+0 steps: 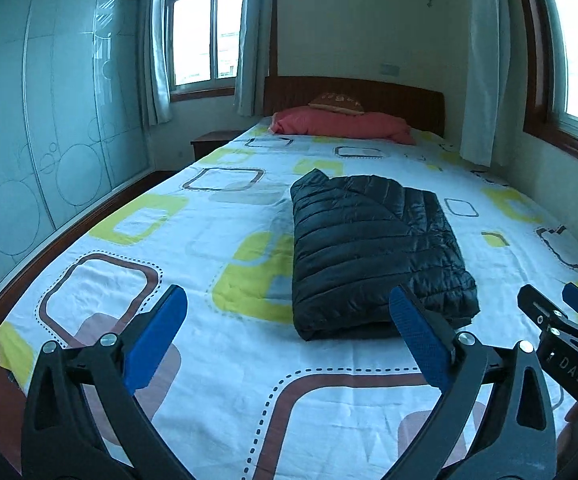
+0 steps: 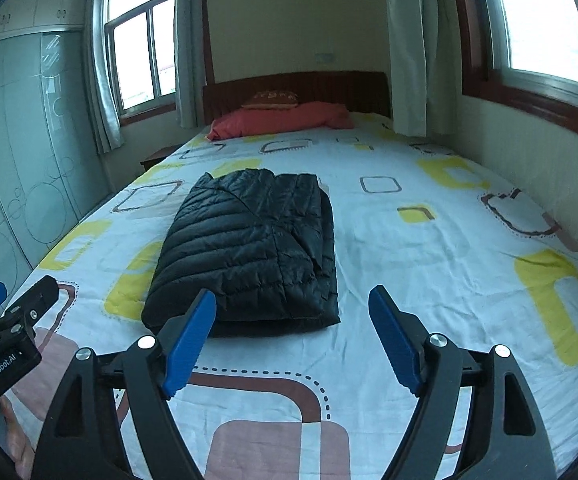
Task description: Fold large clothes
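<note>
A black quilted down jacket (image 1: 373,252) lies folded into a thick rectangle on the patterned bed sheet (image 1: 217,364); it also shows in the right wrist view as the same jacket (image 2: 249,248). My left gripper (image 1: 289,308) hovers above the sheet just short of the jacket's near edge, jaws wide apart, nothing between the blue pads. My right gripper (image 2: 293,312) hangs at the jacket's near right corner, also open and empty. The right gripper's tip (image 1: 561,308) appears at the right edge of the left wrist view, the left gripper's tip (image 2: 13,300) at the left edge of the right wrist view.
A red pillow (image 1: 341,124) and a brown cushion (image 1: 337,102) lie against the wooden headboard (image 1: 353,92). A glass-fronted wardrobe (image 1: 37,140) runs along the left of the bed. Windows with curtains stand at the back left and on the right wall; a nightstand (image 1: 213,142) sits beside the bed.
</note>
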`<action>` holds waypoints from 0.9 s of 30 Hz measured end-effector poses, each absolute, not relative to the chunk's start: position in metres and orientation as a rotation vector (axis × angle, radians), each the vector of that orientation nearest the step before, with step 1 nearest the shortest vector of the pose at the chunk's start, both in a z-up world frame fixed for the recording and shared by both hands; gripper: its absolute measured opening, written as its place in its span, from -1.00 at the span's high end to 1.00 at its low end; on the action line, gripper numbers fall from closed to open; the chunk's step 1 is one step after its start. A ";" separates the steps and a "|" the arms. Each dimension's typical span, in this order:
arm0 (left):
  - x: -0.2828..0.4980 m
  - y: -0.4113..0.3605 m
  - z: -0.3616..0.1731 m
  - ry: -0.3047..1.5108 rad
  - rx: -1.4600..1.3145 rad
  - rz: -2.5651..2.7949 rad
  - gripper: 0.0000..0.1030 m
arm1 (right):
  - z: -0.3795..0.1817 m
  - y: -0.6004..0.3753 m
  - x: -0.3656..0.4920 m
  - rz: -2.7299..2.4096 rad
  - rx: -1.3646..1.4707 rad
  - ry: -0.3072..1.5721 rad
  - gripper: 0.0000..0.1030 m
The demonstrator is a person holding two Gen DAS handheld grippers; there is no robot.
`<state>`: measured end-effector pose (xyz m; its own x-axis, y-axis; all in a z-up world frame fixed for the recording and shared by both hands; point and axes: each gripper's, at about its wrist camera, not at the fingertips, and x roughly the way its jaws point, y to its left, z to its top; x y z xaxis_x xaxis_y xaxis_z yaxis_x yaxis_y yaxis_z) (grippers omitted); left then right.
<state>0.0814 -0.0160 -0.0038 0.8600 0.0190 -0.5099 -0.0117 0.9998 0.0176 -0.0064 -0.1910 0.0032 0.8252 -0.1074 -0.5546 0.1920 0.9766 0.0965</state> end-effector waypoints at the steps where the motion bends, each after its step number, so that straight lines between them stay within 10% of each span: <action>1: 0.081 -0.017 -0.003 0.534 0.017 0.016 -0.96 | 0.004 -0.191 -0.007 -0.159 0.150 0.575 -0.51; 27: 0.073 -0.024 -0.001 0.540 0.019 0.003 -0.96 | 0.006 -0.188 -0.015 -0.161 0.145 0.545 -0.51</action>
